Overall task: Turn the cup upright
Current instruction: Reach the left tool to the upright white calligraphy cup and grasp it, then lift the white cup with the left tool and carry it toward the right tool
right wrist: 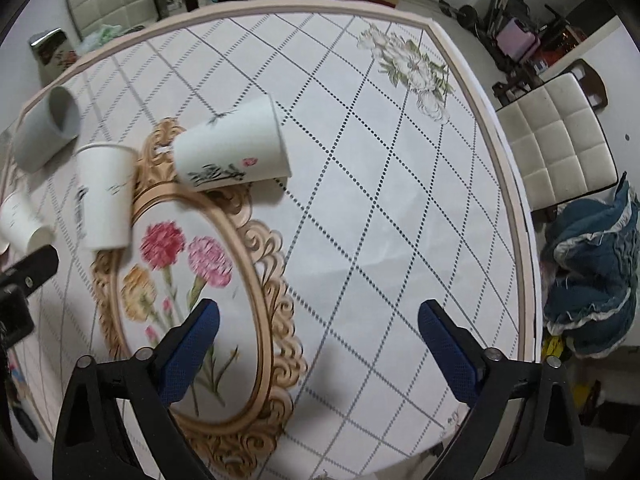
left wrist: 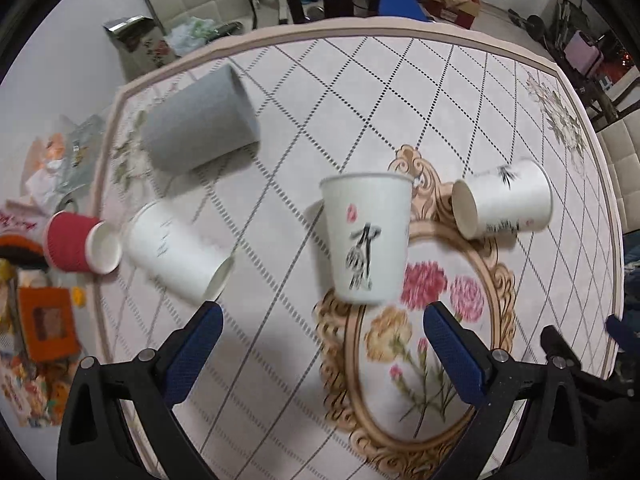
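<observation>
A white paper cup with a black ink figure (left wrist: pixel 366 240) stands upright on the table, just ahead of my open, empty left gripper (left wrist: pixel 320 316); it also shows in the right wrist view (right wrist: pixel 105 196). A second white printed cup (left wrist: pixel 502 202) lies on its side to the right; in the right wrist view it (right wrist: pixel 232 146) lies ahead and left of my open, empty right gripper (right wrist: pixel 319 312). Another white cup (left wrist: pixel 176 250), a grey cup (left wrist: pixel 200 120) and a red cup (left wrist: pixel 78 246) lie on their sides at the left.
The table (right wrist: pixel 400 200) has a white diamond-patterned cloth with a gold-framed flower print (right wrist: pixel 192 280). White chairs (right wrist: pixel 556 140) stand around it. Blue cloth (right wrist: pixel 592 280) lies on the floor at the right. Clutter covers the floor (left wrist: pixel 40 320) at the left.
</observation>
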A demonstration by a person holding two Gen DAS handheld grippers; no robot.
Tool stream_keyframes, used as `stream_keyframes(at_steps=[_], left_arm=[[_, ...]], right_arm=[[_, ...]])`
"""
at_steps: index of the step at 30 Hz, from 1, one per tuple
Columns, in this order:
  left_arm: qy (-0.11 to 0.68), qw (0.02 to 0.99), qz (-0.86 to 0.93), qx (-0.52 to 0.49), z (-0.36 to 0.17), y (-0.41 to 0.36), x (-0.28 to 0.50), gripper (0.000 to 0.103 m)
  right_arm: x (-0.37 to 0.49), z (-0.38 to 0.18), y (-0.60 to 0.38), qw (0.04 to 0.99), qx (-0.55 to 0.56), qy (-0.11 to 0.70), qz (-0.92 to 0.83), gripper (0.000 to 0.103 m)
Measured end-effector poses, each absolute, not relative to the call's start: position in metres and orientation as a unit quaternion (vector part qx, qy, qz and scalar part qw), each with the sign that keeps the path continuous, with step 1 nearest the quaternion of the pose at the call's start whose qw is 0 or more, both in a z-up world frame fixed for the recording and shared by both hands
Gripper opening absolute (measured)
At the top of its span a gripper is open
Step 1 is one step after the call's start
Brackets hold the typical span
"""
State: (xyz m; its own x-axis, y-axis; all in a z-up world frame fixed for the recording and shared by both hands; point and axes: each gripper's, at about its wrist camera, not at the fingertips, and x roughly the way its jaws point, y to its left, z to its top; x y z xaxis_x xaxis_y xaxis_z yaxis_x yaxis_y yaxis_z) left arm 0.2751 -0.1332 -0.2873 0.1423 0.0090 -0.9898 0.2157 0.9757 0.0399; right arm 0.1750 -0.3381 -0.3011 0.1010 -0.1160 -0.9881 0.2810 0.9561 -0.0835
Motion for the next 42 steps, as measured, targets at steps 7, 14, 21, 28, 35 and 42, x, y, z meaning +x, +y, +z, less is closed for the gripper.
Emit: stream_keyframes(at_steps=[7, 14, 21, 28, 35, 42], left_arm=[[0.676, 0.726, -0.099, 0.080, -0.321, -0.152, 0.307, 0.102], [0.694, 0.707, -0.116, 0.076, -0.348, -0.162, 0.318, 0.093], [0.698, 0.702, -0.120, 0.076, -0.360, -0.166, 0.316, 0.067], [0.695, 0.706, -0.113, 0.078, -0.363, -0.162, 0.318, 0.060], [0.684, 0.716, -0.113, 0.078, -0.347, -0.147, 0.299, 0.060], [0.670, 0.731, -0.104, 0.078, -0.320, -0.136, 0.262, 0.060]], right_arm=[[0.193, -0.335, -0.348, 0.717, 0.070, 0.678, -0.145, 0.087], [0.196, -0.356, -0.354, 0.700, 0.074, 0.694, -0.153, 0.087], [0.195, -0.360, -0.352, 0.693, 0.072, 0.699, -0.160, 0.087], [0.201, -0.360, -0.352, 0.693, 0.071, 0.698, -0.167, 0.087], [0.196, -0.349, -0.349, 0.699, 0.080, 0.689, -0.171, 0.087], [0.185, -0.329, -0.335, 0.710, 0.077, 0.681, -0.161, 0.087]])
